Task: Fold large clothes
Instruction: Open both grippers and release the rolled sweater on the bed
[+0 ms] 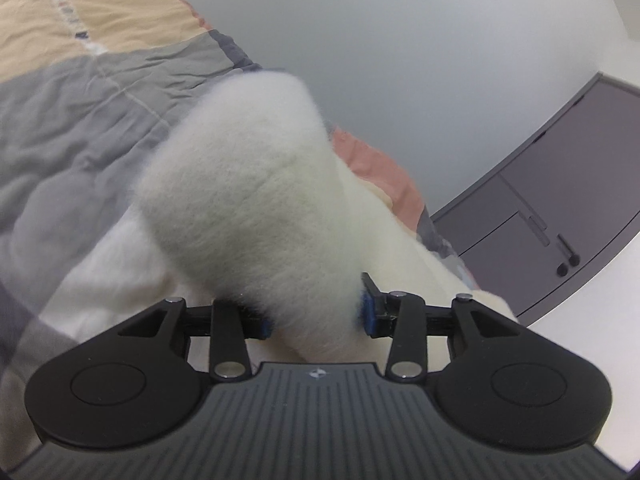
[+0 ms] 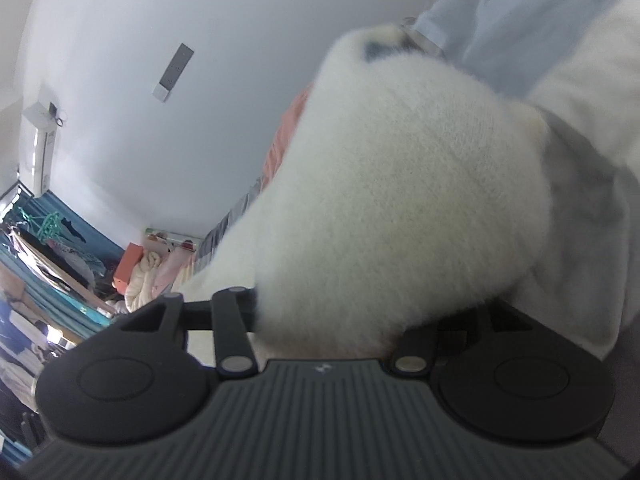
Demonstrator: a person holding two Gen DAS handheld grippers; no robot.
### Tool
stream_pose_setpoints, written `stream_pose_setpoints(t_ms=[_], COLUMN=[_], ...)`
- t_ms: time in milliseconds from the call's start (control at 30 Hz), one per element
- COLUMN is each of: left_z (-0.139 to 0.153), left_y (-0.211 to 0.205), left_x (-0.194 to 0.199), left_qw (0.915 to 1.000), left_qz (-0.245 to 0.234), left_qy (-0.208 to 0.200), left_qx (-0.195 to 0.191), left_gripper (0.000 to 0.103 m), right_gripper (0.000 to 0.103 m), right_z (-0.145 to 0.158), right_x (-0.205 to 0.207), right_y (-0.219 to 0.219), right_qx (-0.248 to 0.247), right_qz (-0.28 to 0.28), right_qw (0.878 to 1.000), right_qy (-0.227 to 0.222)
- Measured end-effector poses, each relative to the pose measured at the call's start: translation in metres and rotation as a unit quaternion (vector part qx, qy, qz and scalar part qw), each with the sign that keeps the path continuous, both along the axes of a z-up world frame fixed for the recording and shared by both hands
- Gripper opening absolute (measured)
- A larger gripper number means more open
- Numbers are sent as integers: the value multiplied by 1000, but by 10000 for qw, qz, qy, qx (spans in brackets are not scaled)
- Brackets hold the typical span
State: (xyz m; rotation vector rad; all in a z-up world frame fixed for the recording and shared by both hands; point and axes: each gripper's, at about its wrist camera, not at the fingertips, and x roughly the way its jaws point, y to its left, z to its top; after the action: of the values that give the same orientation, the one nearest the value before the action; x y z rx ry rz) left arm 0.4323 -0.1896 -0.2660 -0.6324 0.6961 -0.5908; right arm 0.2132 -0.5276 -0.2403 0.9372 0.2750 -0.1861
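The white fleece garment (image 1: 248, 200) is bunched between the fingers of the left claw (image 1: 316, 316) and rises as a thick, fuzzy roll in front of the camera. The rest of the garment trails down onto the bed below and to the left of the claw. The blue pads (image 1: 368, 314) of the left claw sit against both flanks of the roll; whether they press it or merely flank it cannot be told. No earlier view is available to compare the jaw spacing.

In the right wrist view, the same fleece garment (image 2: 400, 208) fills the space ahead of the right claw (image 2: 332, 320). Fabric covers the fingertips on the right side, and the left finger link (image 2: 234, 320) meets the edge of the pile. The grip state of the right claw cannot be told, since the pads are hidden by fleece.

The bed carries a patchwork quilt (image 1: 80, 120) with grey, tan and salmon panels. A plain white wall (image 1: 420, 60) stands behind the bed, with a grey cabinet (image 1: 560, 200) to the right. In the right wrist view, a light blue cloth (image 2: 500, 20) lies beyond the garment, and a cluttered clothes rack (image 2: 52, 248) stands in the far lower left corner.
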Motion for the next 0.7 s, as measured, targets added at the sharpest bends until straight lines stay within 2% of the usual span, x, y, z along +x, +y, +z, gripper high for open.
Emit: stream_pose_setpoints(t_ms=[100, 267, 400, 533, 700], left_z=[3, 17, 40, 88, 168], left_y=[0, 8, 20, 29, 38], left_x=[0, -23, -54, -76, -123], left_qw=[10000, 9993, 9957, 9909, 9809], left_qz=[38, 259, 496, 539, 561], left_qy=[83, 58, -241, -602, -1332], left_qx=[36, 278, 739, 1077, 1302], left_gripper=[48, 51, 51, 51, 51], right_gripper=[58, 59, 59, 58, 59], right_z=[-1, 7, 19, 46, 110], right_x=[-1, -12, -41, -78, -120], right_y=[0, 2, 13, 20, 27], right_qx=[37, 101, -69, -341, -837], right_qz=[-56, -190, -346, -398, -462], right_qw=[9999, 9997, 9989, 9983, 9953], right_qy=[-77, 132, 309, 244, -134])
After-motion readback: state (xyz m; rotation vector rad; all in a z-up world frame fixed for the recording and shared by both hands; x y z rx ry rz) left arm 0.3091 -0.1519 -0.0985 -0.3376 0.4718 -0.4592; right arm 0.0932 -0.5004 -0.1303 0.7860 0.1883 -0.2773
